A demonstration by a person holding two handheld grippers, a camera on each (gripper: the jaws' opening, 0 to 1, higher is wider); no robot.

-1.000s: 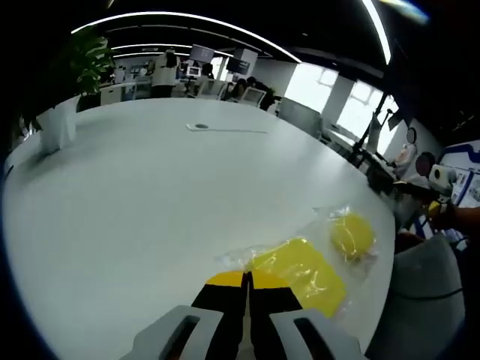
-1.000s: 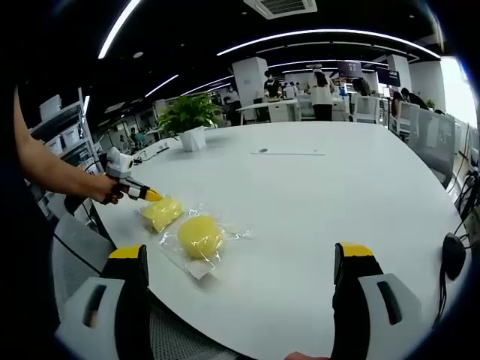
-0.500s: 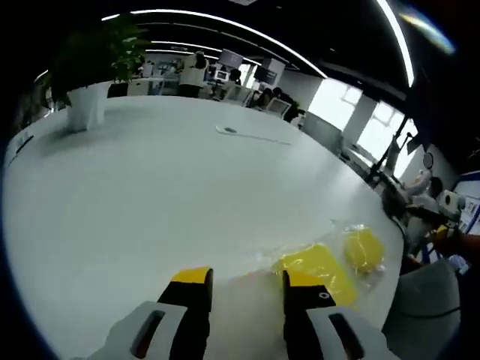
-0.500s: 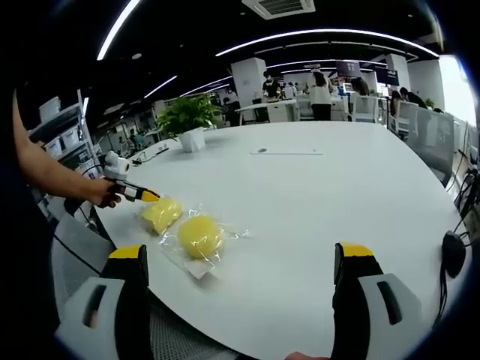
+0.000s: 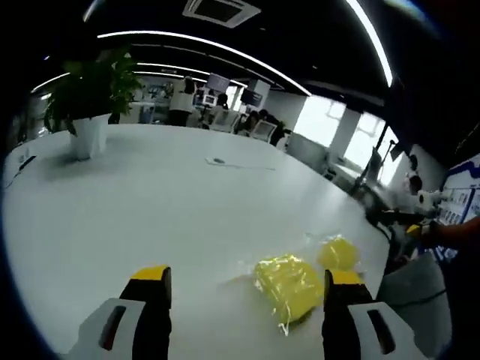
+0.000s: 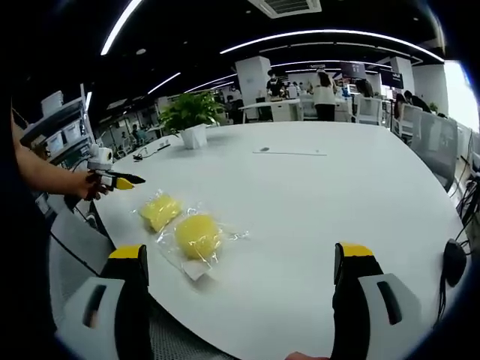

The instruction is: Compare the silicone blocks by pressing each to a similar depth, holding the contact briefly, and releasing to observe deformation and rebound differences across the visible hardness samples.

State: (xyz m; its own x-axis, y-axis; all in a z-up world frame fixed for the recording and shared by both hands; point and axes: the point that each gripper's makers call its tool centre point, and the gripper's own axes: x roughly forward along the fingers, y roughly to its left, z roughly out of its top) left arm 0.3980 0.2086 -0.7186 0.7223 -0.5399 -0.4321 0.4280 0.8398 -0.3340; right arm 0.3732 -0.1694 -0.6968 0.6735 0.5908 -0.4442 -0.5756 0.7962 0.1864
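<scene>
Two yellow silicone blocks in clear plastic bags lie near the edge of the white table (image 6: 322, 187). The squarish block (image 5: 287, 283) (image 6: 159, 211) sits just ahead of my left gripper (image 5: 246, 289), closer to its right finger and apart from both. The left gripper's jaws stand wide open with nothing between them. In the right gripper view a hand holds the left gripper (image 6: 114, 180) left of the blocks, off the squarish one. The round block (image 5: 337, 253) (image 6: 196, 235) lies beside it. My right gripper (image 6: 240, 259) is open, hanging short of the round block.
A potted plant (image 6: 191, 116) (image 5: 86, 94) stands at the table's far side, with a small disc and cable (image 6: 262, 150) at mid-table. Desks and people fill the office behind. A dark object (image 6: 454, 255) sits past the table's right edge.
My left gripper went from shut with its tips at the squarish block to wide open, and it has drawn back from the block. The right gripper has stayed put.
</scene>
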